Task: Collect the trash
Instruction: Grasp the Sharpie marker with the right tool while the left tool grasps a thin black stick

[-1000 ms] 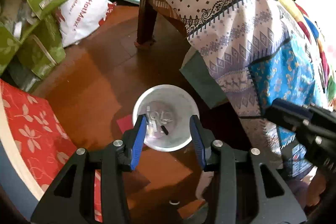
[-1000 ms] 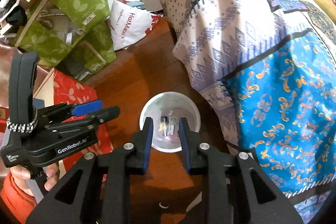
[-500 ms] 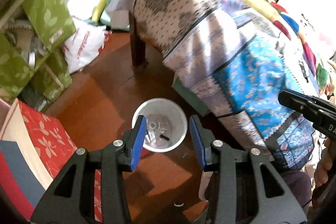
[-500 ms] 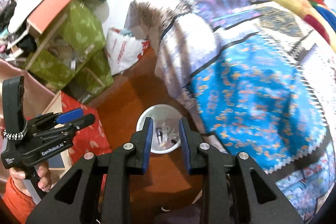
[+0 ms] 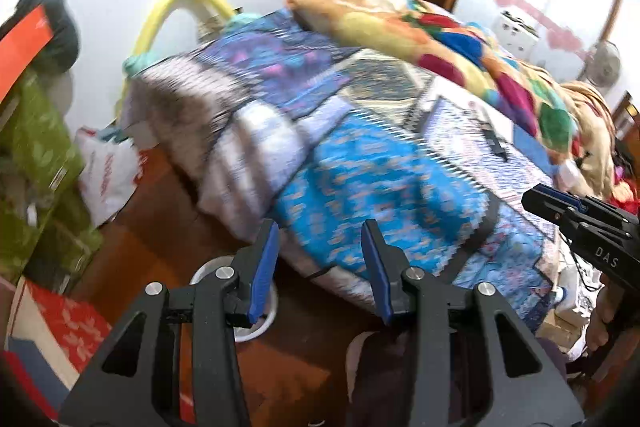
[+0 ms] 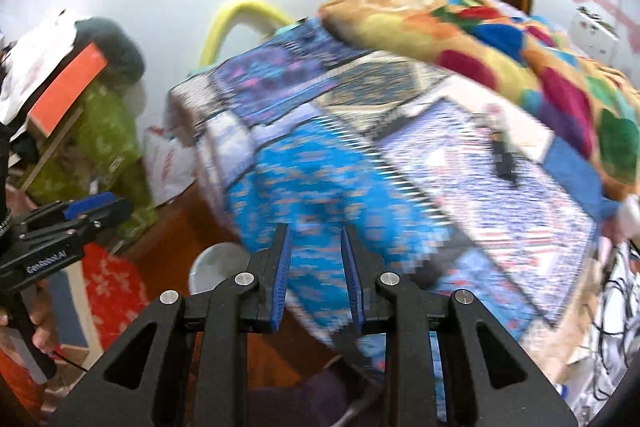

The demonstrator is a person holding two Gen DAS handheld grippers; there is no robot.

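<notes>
Left wrist view: both empty, parted tongs [image 5: 318, 267] have been raised from over the white round plastic bin [image 5: 256, 331] on the wooden floor toward the blue patterned quilted bed [image 5: 380, 195]. A drop-off is judged complete; a small dark object [image 6: 502, 157] is seen there.

Both tongs, left [image 5: 320, 259] and right [image 6: 314, 259], agape, empty.
</notes>
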